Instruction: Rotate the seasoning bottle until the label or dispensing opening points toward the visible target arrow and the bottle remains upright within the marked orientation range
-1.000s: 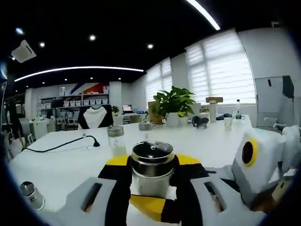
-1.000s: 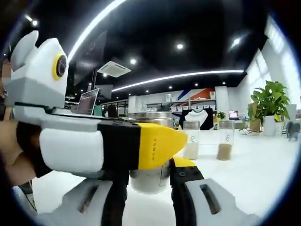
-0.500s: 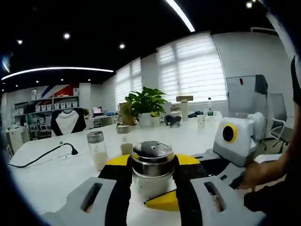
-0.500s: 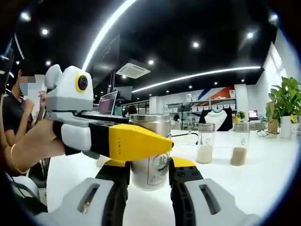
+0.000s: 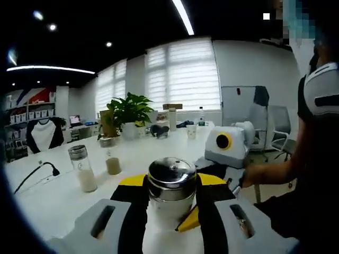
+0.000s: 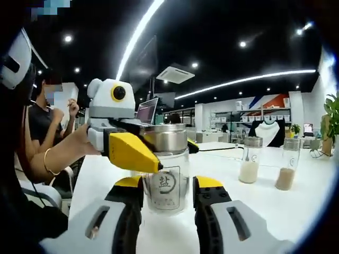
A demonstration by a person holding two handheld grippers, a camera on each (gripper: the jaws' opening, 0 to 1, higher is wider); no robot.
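Right gripper view: seasoning bottle (image 6: 165,164) stands upright on the white surface (image 6: 249,211), both claws closed on it, left claw (image 6: 151,151) and right claw (image 6: 168,198). Turn slowly, keeping it vertical.

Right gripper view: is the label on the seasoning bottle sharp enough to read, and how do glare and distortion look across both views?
Right gripper view: the seasoning bottle is sharp, its label character legible; the ceiling light strip is blown out and bowed by the fisheye. Left gripper view: the bottle's metal lid carries bright reflections, the blinds-covered windows glare white, and the table edges curve.
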